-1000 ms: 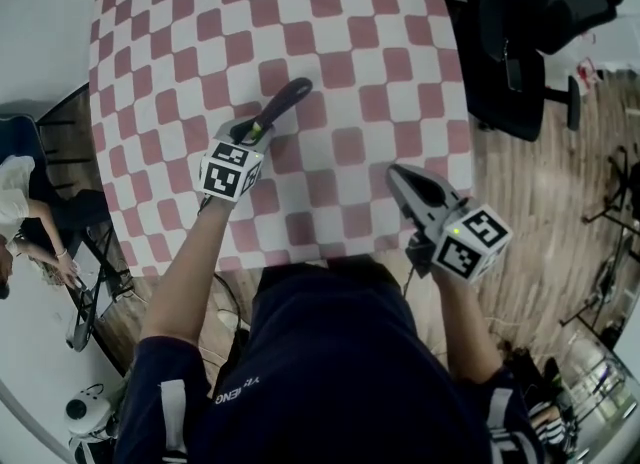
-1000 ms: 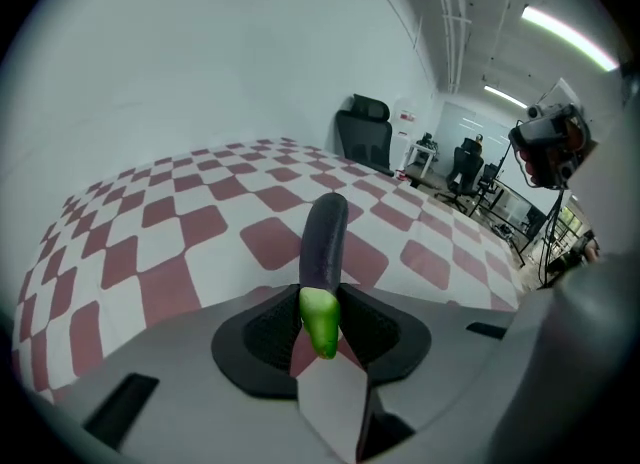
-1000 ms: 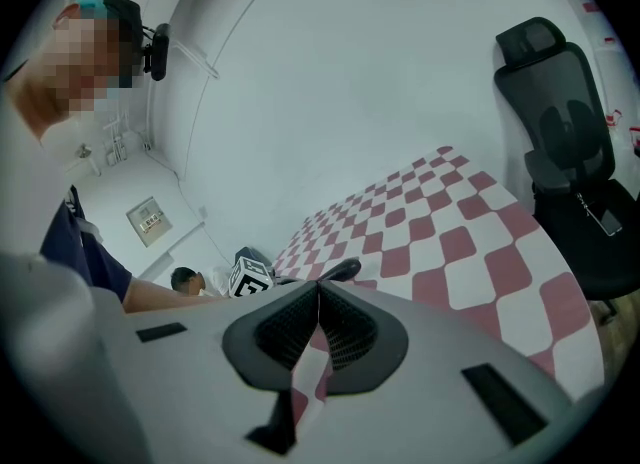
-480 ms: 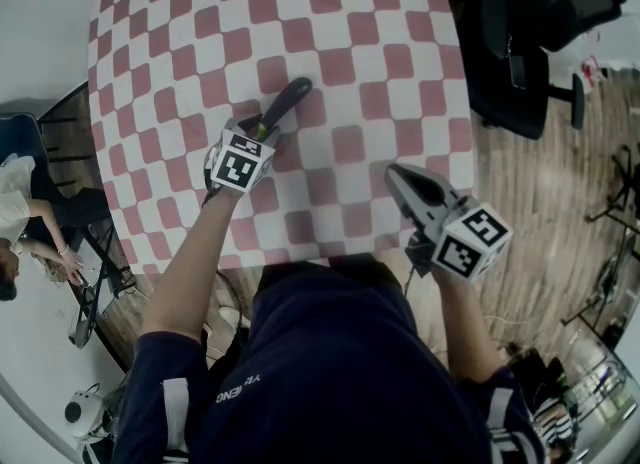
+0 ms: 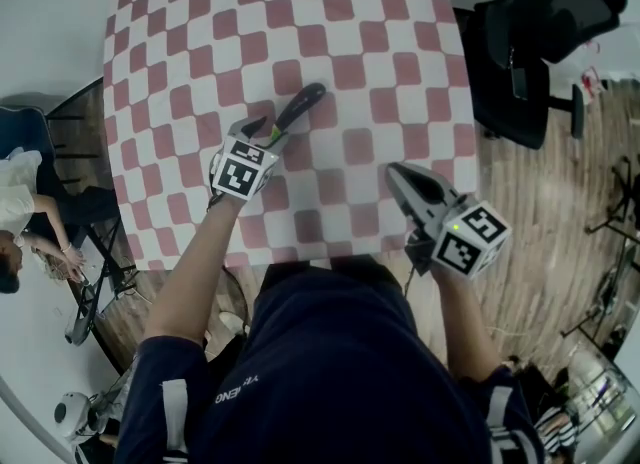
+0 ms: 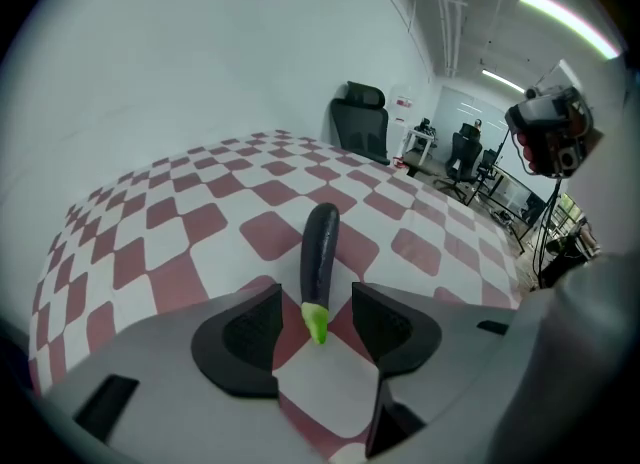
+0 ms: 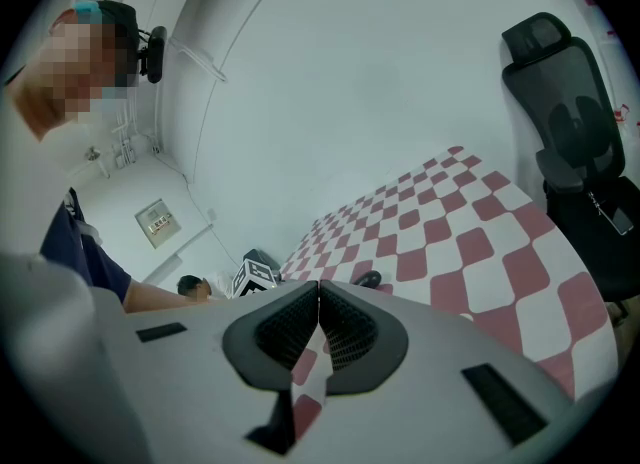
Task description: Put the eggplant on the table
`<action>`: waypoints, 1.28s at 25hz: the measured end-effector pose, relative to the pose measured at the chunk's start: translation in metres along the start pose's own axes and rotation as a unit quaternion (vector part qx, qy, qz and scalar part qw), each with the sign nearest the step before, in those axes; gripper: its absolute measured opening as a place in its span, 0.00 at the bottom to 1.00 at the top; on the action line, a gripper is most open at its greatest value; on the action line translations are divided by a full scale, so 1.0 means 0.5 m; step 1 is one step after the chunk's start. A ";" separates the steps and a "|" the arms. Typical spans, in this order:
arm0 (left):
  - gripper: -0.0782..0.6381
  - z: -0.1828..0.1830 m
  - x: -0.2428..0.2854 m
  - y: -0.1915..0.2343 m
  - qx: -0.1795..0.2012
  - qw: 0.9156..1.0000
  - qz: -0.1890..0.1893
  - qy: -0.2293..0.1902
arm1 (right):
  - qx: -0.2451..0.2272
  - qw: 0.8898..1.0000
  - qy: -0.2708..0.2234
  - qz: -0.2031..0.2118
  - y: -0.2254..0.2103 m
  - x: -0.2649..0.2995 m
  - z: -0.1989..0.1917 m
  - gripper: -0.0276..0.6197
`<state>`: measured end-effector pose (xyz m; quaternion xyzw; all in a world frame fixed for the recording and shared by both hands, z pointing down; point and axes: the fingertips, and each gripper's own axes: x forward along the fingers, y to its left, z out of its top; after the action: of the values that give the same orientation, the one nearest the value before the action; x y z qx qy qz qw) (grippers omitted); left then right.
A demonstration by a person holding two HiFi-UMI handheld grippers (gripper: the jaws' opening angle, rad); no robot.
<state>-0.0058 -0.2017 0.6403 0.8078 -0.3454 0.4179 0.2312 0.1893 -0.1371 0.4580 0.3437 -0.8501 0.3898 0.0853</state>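
Your eggplant (image 5: 300, 107) lies on the table (image 5: 400, 52), twelve o'clock of your left gripper (image 6: 315, 327); its jaws, just opening, stand apart beside the stem; right gripper (image 7: 318, 327) closed, empty; only withdrawing remains.

A black mesh-backed office chair (image 5: 545, 32) stands on the pale wood-plank floor (image 5: 530, 202) at upper right. A seated person in white (image 5: 15, 197) is at the far left. A plain white wall (image 7: 400, 82) rises behind, under a long ceiling strip light (image 6: 565, 20).
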 end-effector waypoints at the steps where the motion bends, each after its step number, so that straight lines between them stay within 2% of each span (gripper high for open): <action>1: 0.43 0.001 -0.014 -0.001 -0.004 1.000 -0.001 -0.009 | -0.003 1.000 -0.001 0.001 0.008 0.003 0.000 0.07; 5: 0.43 0.018 -0.082 -0.008 -0.019 0.998 -0.006 -0.057 | -0.013 1.000 -0.004 0.006 0.039 0.015 0.000 0.07; 9: 0.42 0.042 -0.166 -0.027 -0.028 0.993 -0.017 -0.113 | -0.022 1.000 -0.008 0.008 0.070 0.022 0.002 0.07; 12: 0.41 0.065 -0.232 -0.050 -0.036 0.986 -0.034 -0.162 | -0.030 0.999 -0.011 0.009 0.093 0.025 0.006 0.07; 18: 0.26 0.094 -0.356 -0.087 -0.046 0.967 -0.066 -0.241 | -0.049 0.999 -0.020 0.014 0.142 0.040 0.019 0.07; 26: 0.16 0.104 -0.470 -0.108 -0.045 0.947 -0.091 -0.305 | -0.095 0.995 -0.018 0.039 0.221 0.065 0.026 0.07; 32: 0.15 0.098 -0.507 -0.099 -0.045 0.942 -0.096 -0.319 | -0.120 0.991 -0.019 0.047 0.260 0.079 0.028 0.07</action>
<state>-0.0480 -0.1091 0.3978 0.9169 -0.3403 0.0974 0.1844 0.0768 -0.1076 0.3862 0.2981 -0.9074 0.2816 0.0917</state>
